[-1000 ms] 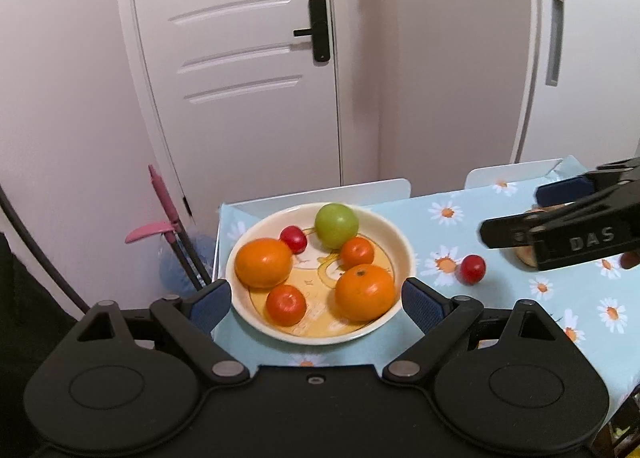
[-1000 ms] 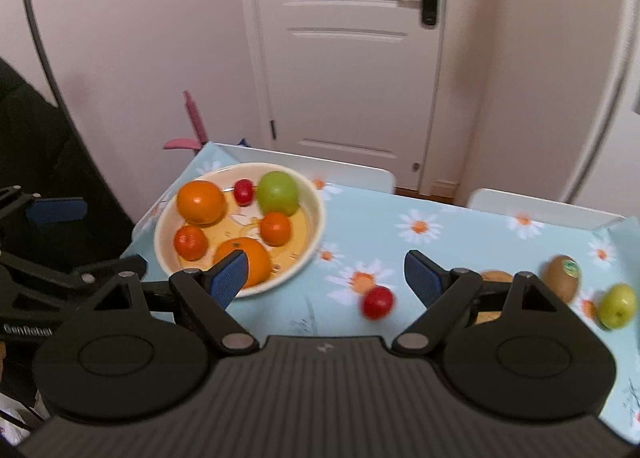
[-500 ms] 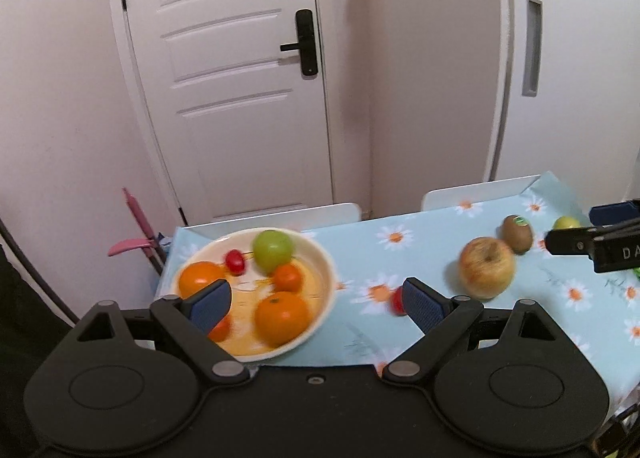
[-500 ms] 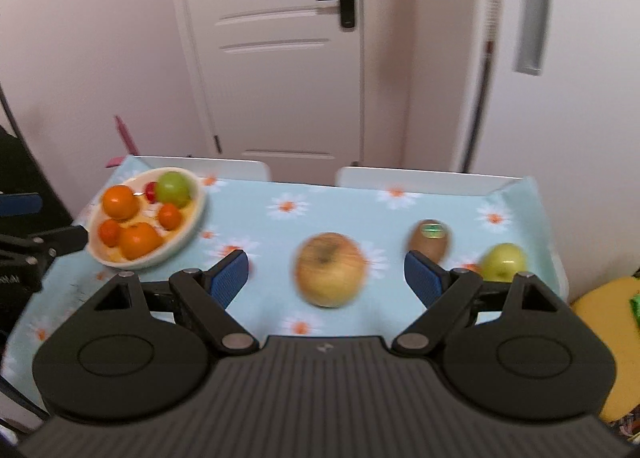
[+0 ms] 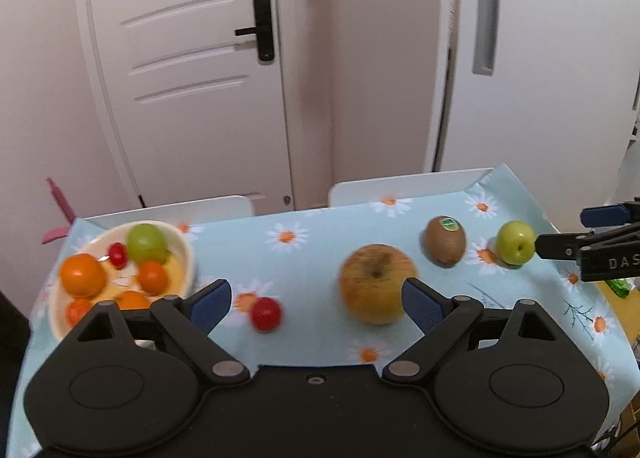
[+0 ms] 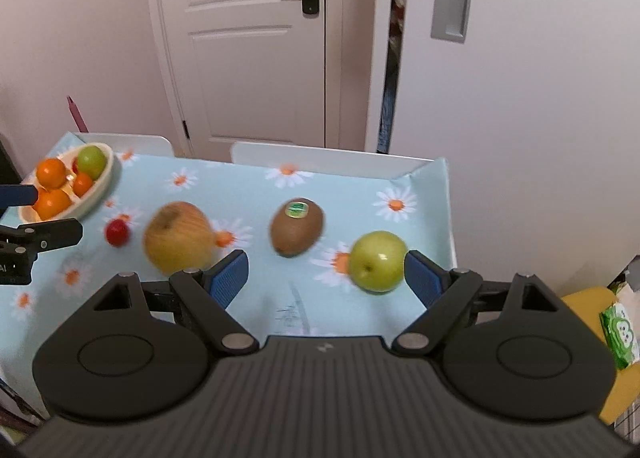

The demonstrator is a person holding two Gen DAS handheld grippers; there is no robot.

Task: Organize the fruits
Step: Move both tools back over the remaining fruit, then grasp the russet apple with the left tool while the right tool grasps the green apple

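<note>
R grip point(image 6: 325, 273) apart, lined up w/ green apple point(image 6: 377, 261) | L grip point(image 5: 316, 300) apart, empty | I'd bowl point(image 6: 105, 178) it next

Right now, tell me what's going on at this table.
A person is sorting fruit with two handheld grippers. Both the left gripper and the right gripper are open and hold nothing. The bowl at the left end of the table already holds oranges, a green apple and small red fruits. Loose on the tablecloth lie a small red fruit, a big yellow apple, a kiwi and a small green apple, which lies close ahead of the right gripper.
</note>
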